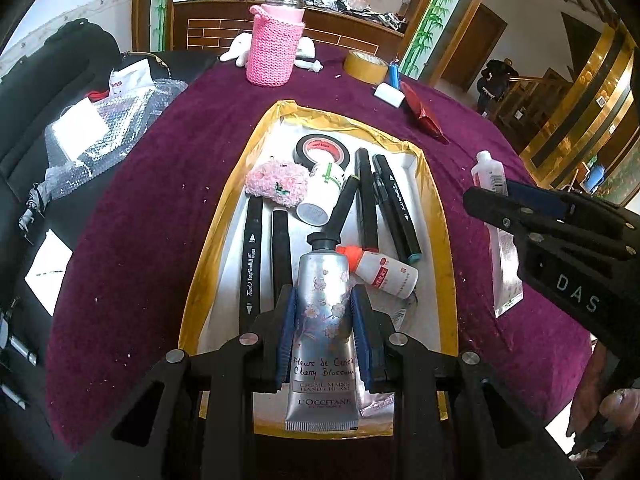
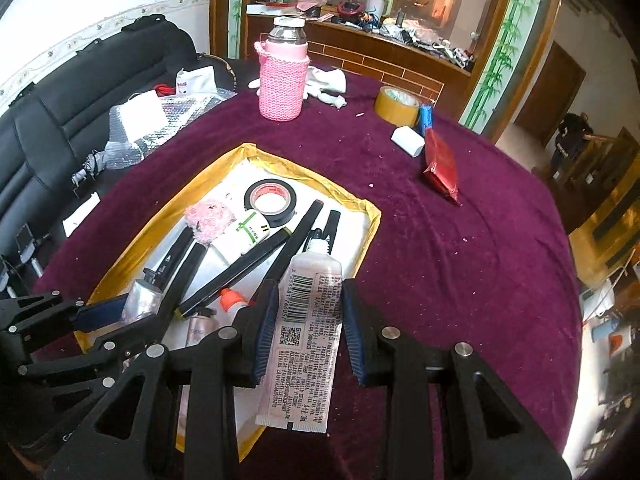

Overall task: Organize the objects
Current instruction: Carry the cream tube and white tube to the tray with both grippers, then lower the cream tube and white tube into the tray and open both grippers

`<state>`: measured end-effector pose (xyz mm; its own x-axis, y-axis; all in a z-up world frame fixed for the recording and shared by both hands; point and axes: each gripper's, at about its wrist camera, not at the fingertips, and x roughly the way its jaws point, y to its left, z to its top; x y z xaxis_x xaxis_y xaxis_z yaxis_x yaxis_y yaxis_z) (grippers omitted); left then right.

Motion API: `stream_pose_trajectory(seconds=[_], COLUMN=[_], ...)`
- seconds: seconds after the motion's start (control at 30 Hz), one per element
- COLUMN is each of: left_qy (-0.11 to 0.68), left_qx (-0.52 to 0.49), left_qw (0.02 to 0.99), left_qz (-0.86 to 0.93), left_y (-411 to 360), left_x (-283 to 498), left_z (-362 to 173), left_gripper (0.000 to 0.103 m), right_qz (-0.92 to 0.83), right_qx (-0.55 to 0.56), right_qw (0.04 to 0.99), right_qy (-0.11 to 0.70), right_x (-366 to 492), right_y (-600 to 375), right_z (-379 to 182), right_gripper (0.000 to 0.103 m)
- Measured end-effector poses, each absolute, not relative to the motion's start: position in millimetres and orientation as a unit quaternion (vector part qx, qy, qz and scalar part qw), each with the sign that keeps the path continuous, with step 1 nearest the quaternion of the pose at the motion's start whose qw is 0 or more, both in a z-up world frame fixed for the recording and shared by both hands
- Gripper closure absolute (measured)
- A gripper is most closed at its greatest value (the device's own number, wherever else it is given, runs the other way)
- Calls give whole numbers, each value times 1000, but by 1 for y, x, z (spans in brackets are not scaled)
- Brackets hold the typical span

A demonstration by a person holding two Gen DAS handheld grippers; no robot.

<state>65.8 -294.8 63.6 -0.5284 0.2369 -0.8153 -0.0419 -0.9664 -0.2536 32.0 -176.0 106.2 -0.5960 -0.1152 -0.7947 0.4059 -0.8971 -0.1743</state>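
A white tray with a gold rim (image 1: 434, 216) lies on the purple cloth and holds black markers (image 1: 252, 256), black tape (image 1: 320, 150), a pink fluffy thing (image 1: 276, 180), a white jar (image 1: 324, 196) and a small white bottle with an orange cap (image 1: 384, 274). My left gripper (image 1: 323, 300) is shut on a silver hand cream tube (image 1: 324, 344) above the tray's near end. My right gripper (image 2: 308, 288) is shut on a white tube with a barcode (image 2: 304, 344) over the tray's right edge (image 2: 370, 228); it shows at the right of the left wrist view (image 1: 516, 196).
Beyond the tray stand a pink knitted bottle (image 1: 274, 40), white gloves (image 1: 236, 50), a yellow tape roll (image 1: 366, 66), a blue item (image 1: 394, 74), a white block (image 1: 390, 94) and a red packet (image 1: 424, 114). A black sofa (image 2: 80, 80) with bubble wrap lies left.
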Motion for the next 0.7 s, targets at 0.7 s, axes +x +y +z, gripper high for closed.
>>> stream_pose_trajectory(seconds=[0.7], left_qy=[-100], left_qx=[-493], left_qw=[78], left_qz=[860], left_y=[-296], left_x=[62], left_z=[52], left_gripper=[80], right_qz=[-868], right_qx=[424], right_qw=[156], right_qy=[205], right_x=[33], right_y=[-186], right_z=[93], right_gripper=[73])
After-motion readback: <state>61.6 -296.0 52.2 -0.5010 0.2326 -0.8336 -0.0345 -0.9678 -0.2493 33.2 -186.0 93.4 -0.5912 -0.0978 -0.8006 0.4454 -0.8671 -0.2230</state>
